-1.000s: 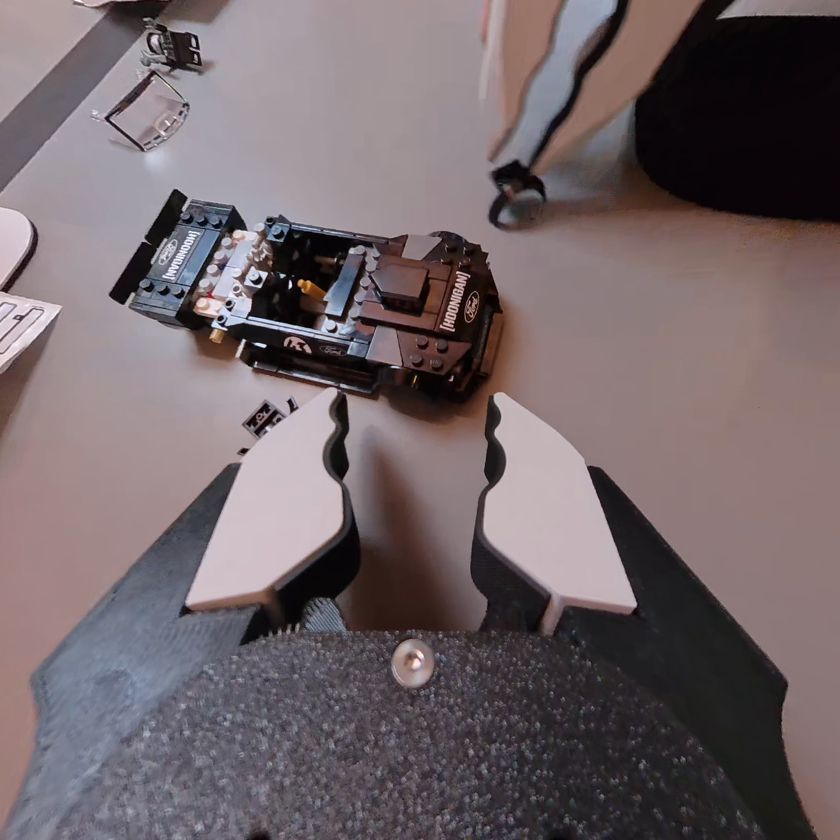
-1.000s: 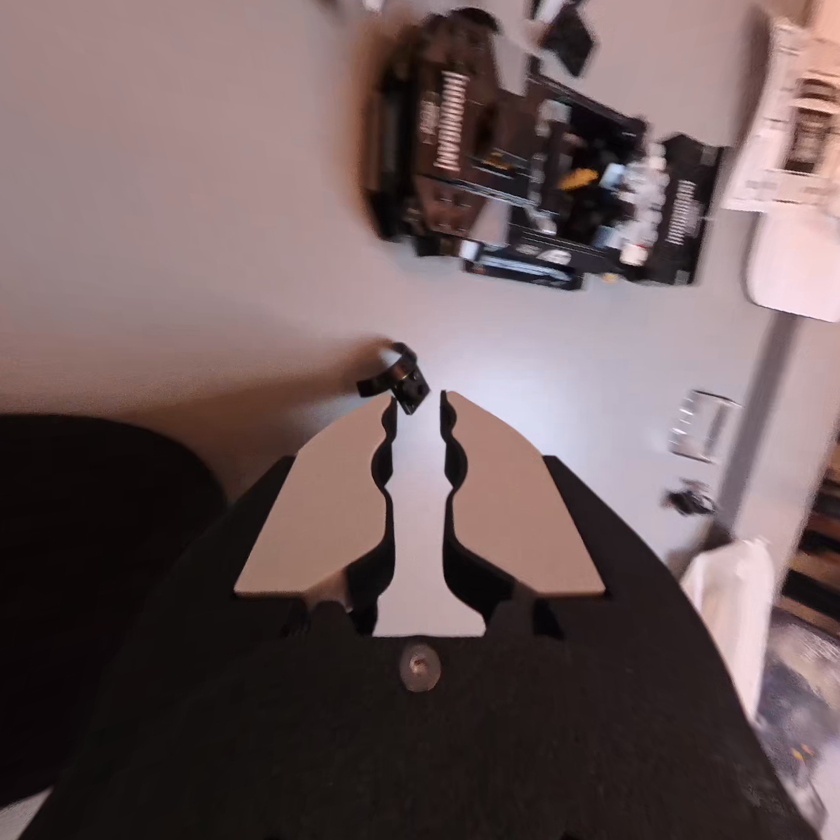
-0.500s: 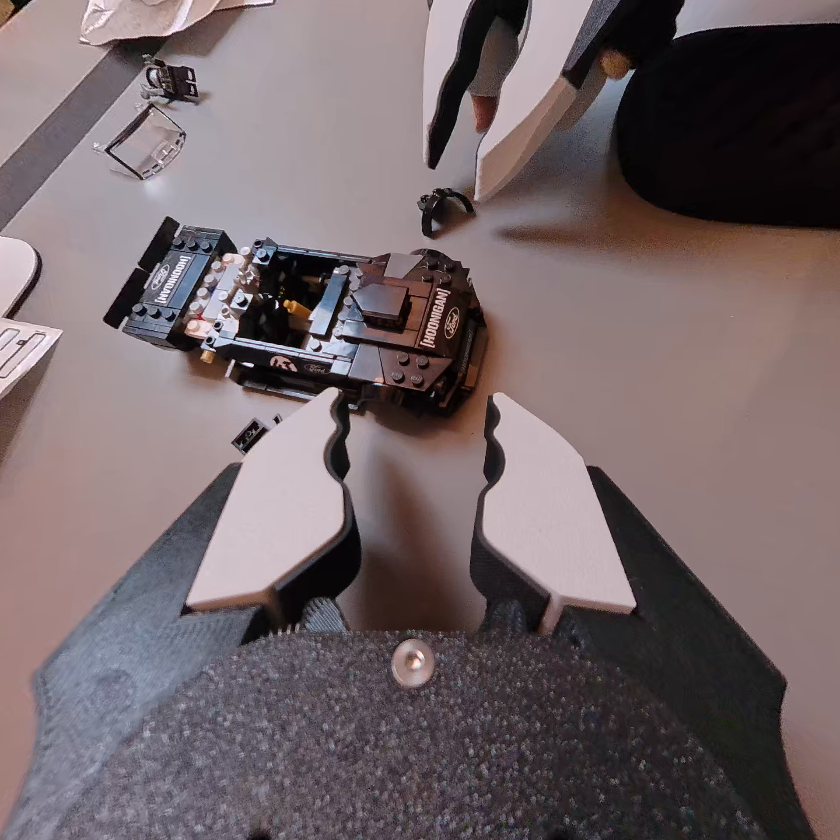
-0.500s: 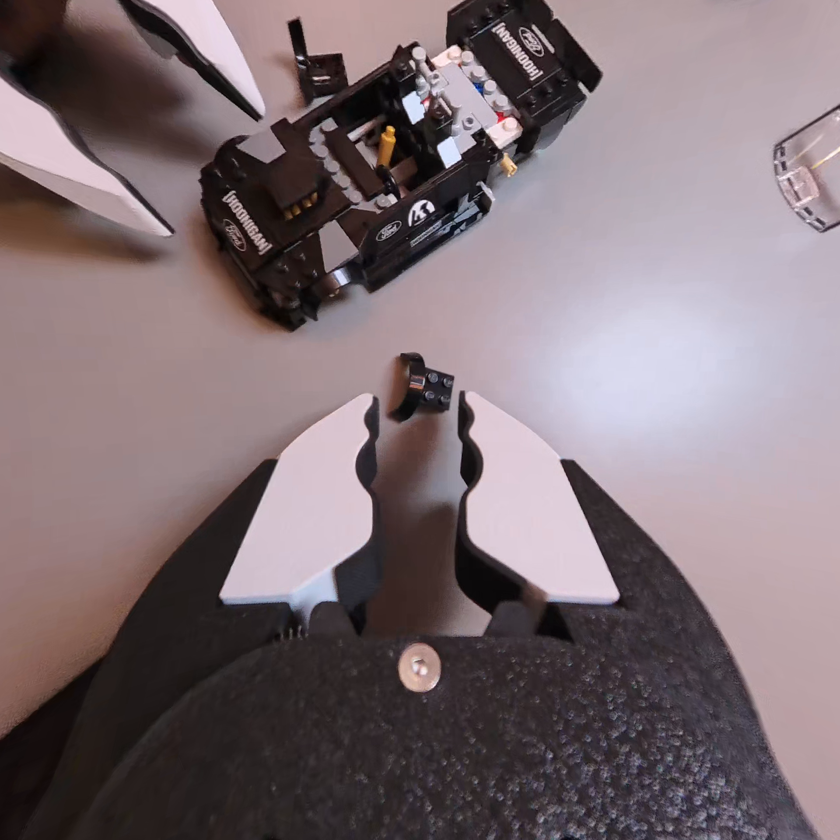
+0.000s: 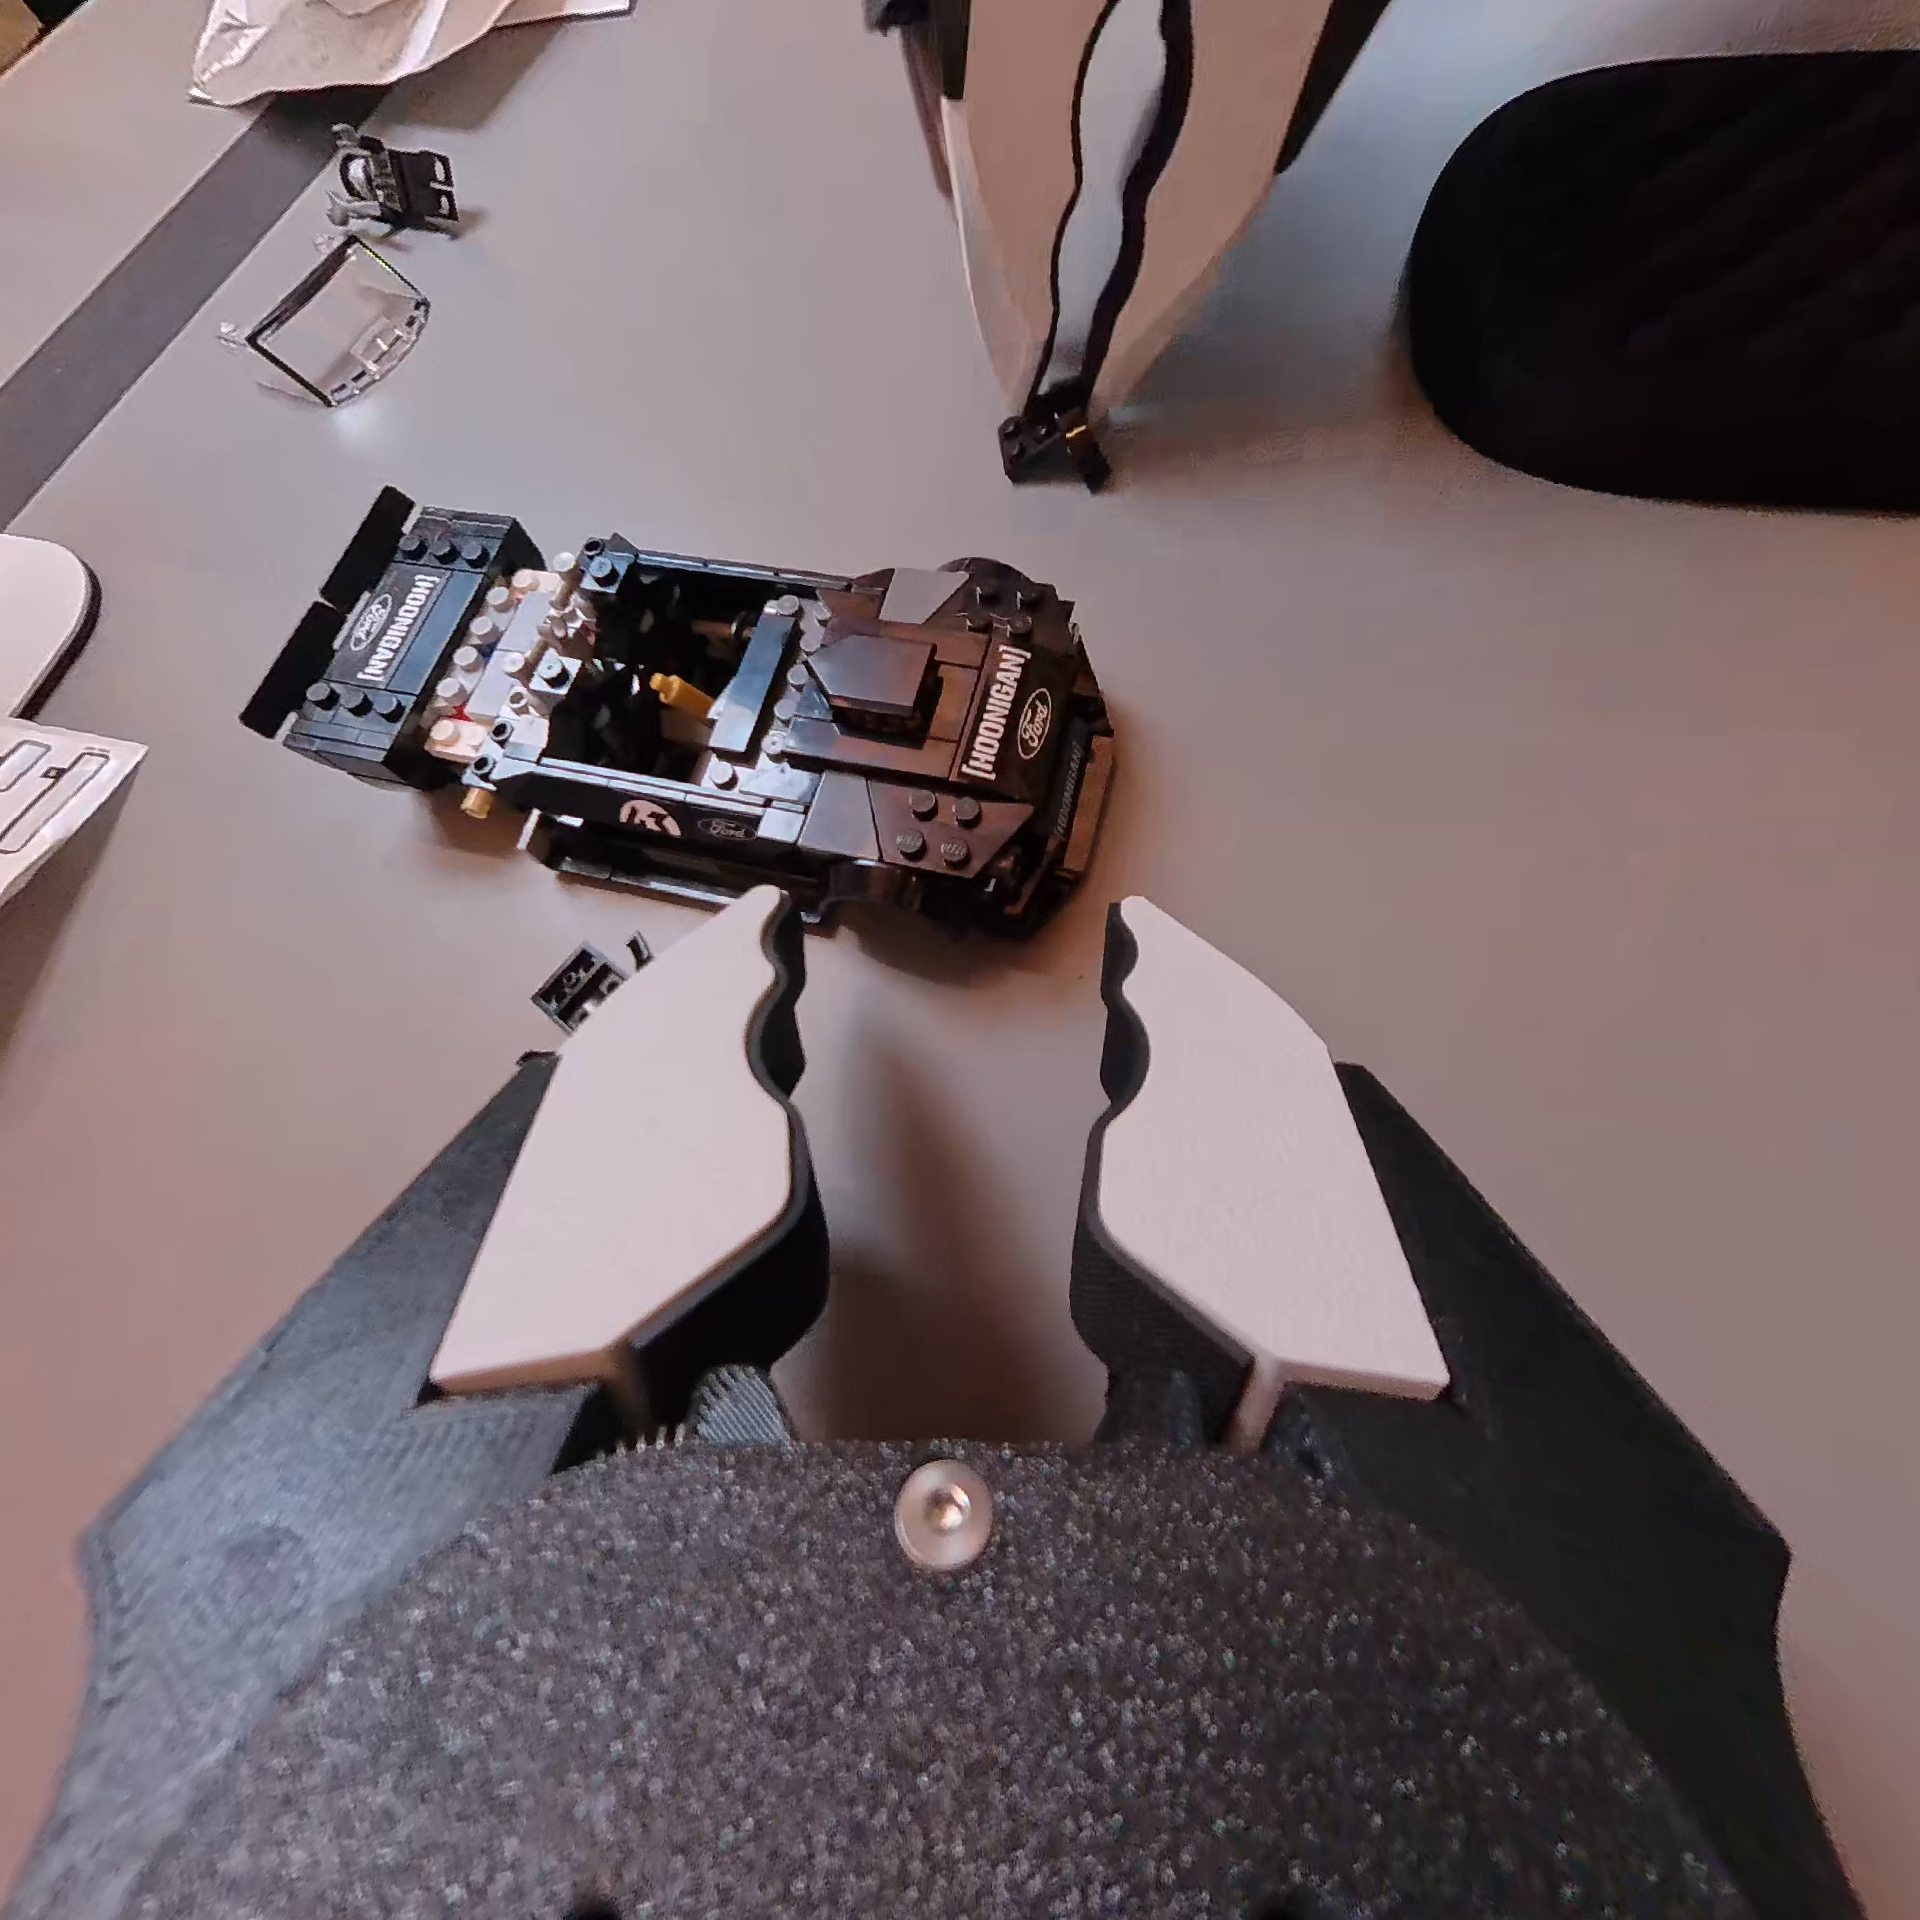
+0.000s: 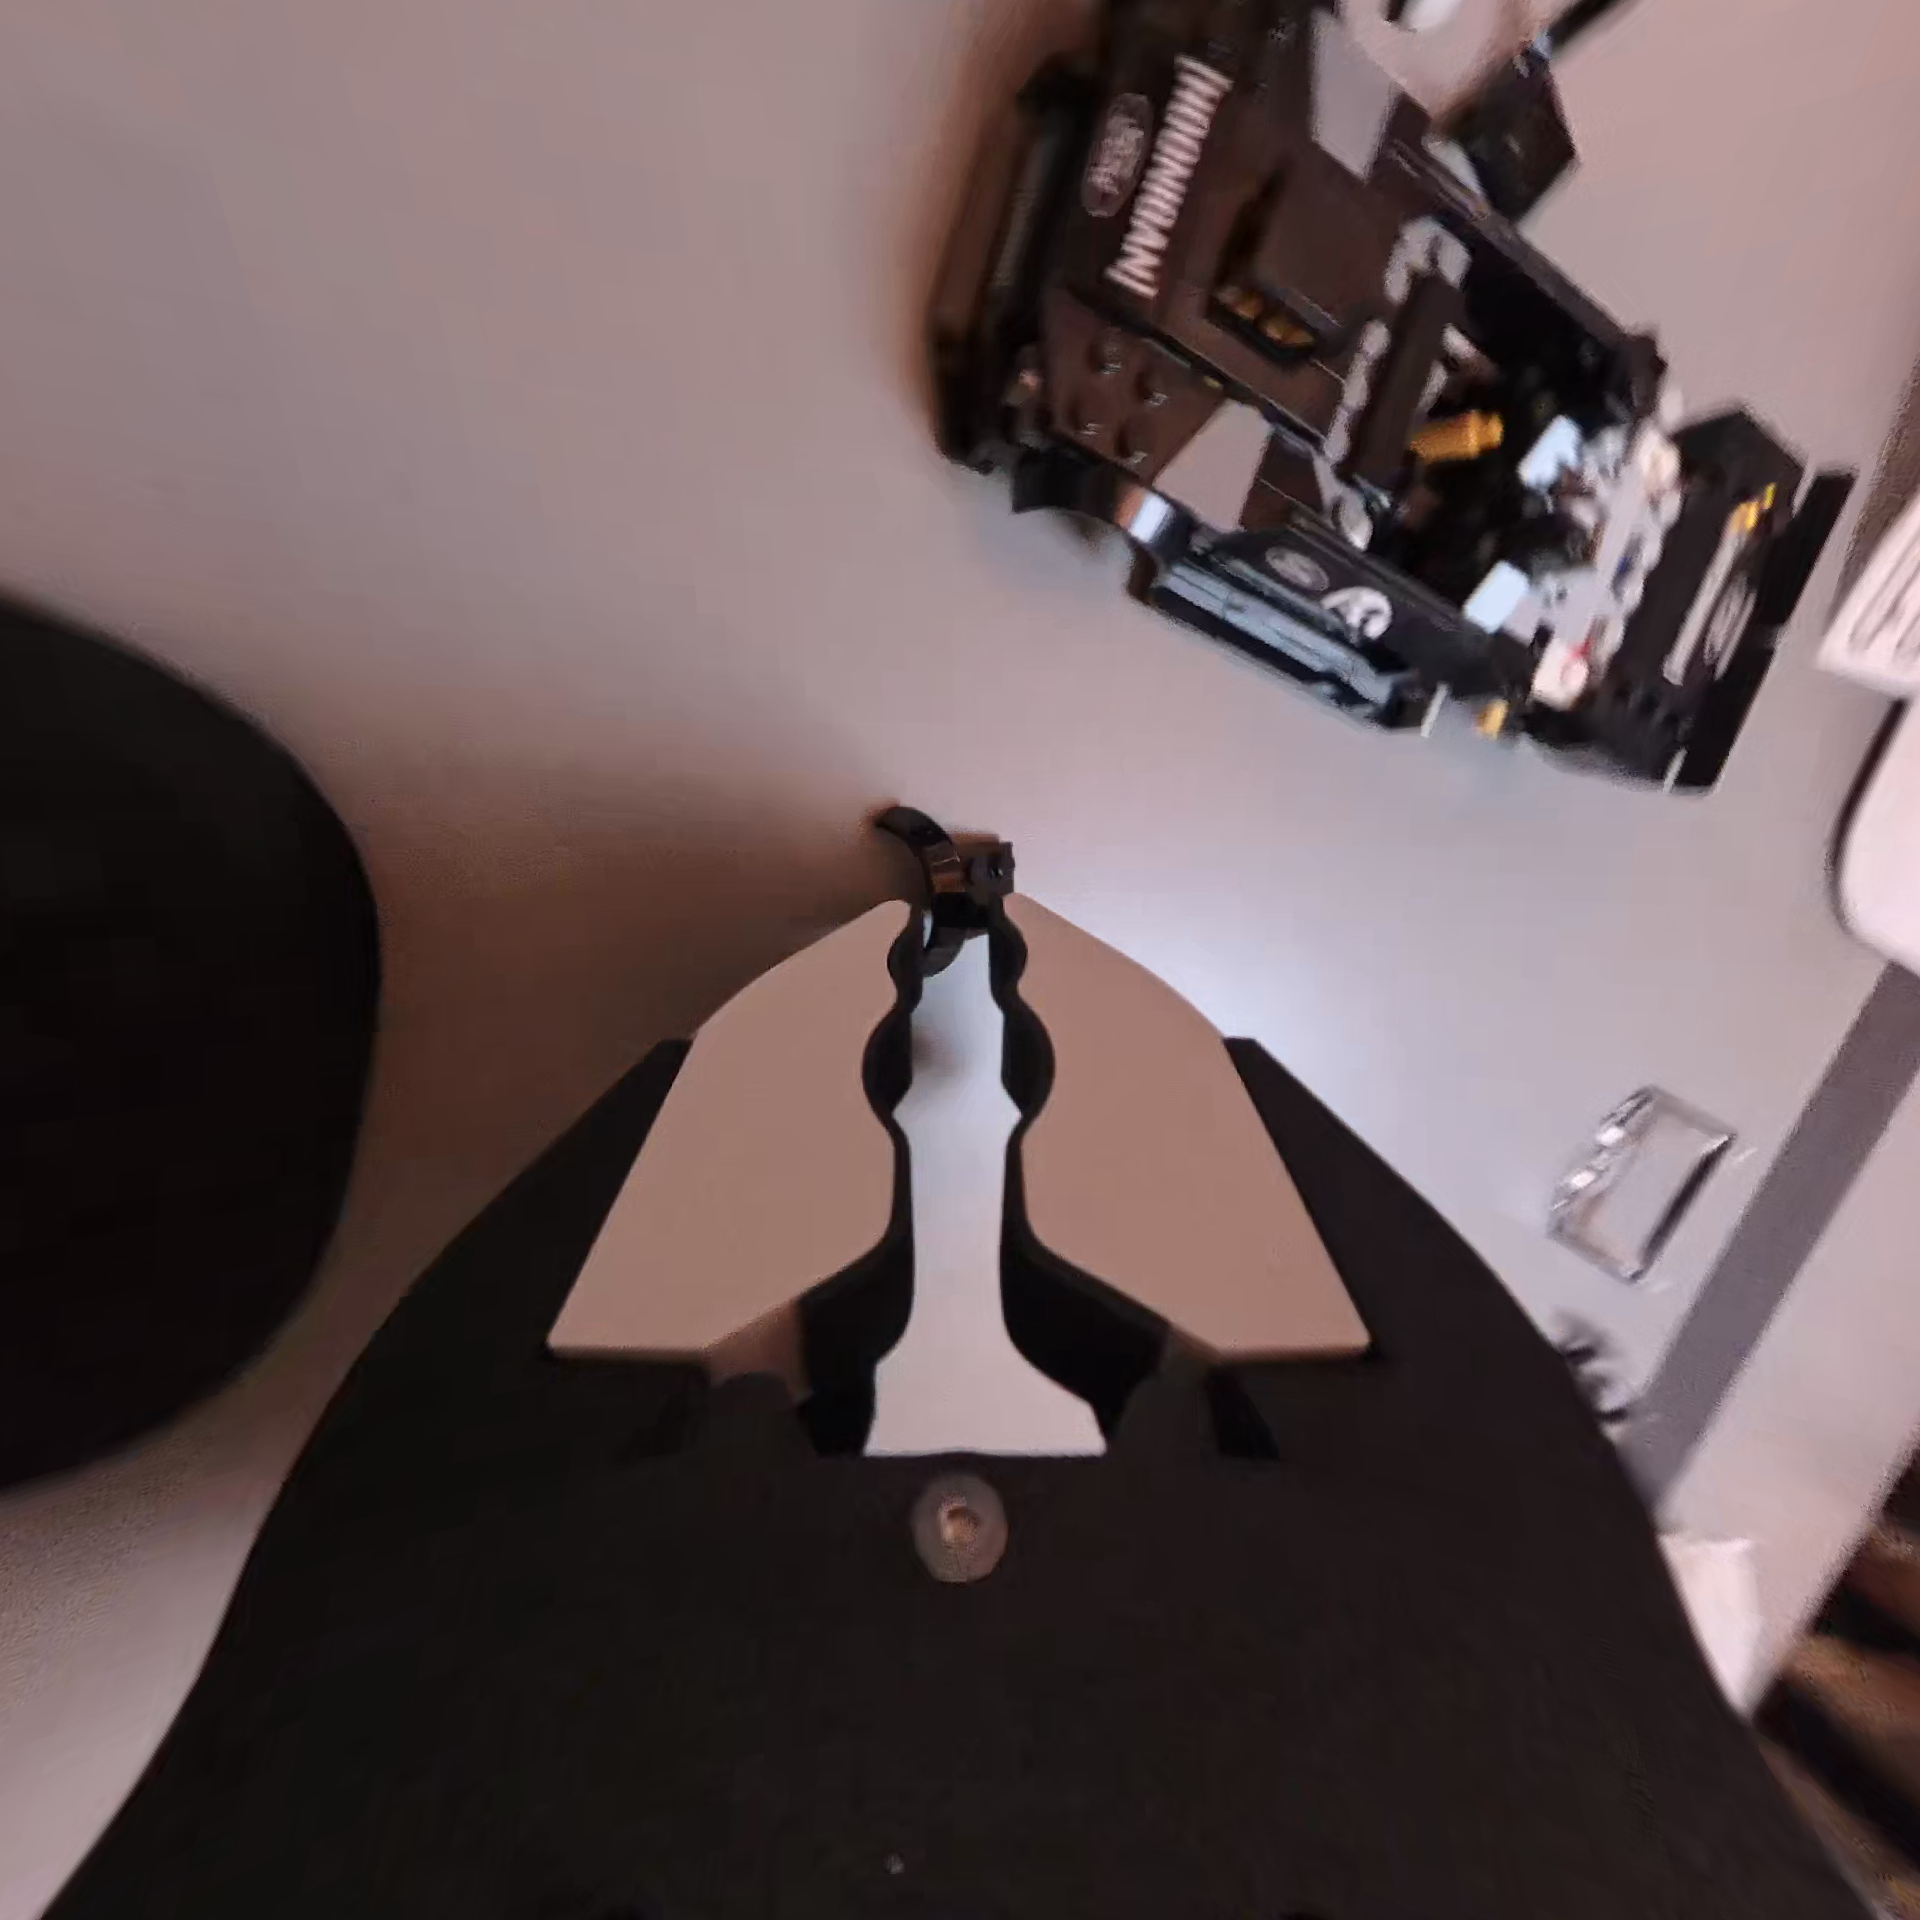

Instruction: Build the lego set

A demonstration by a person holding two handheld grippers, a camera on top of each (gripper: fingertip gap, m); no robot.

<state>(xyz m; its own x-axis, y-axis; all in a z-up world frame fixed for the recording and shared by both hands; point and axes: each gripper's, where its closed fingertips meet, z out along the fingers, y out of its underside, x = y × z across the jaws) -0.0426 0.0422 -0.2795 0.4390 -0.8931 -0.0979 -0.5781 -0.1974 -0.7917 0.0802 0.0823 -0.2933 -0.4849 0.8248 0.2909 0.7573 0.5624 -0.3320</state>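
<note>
The grey table (image 5: 1351,831) carried a partly built black car model (image 5: 686,717) near its centre. A small black brick (image 5: 577,985) lay just beside the model. A clear windscreen piece (image 5: 332,330) and a small black sub-assembly (image 5: 400,187) lay well apart from it, near crumpled plastic bags (image 5: 343,47). A printed sheet (image 5: 47,800) lay at the edge.

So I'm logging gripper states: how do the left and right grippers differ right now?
The left gripper is open and empty; the right gripper is shut on the small black arch piece. The left gripper sits just short of the black lego car; the right gripper is farther off from it. Both have pale fingers.
</note>
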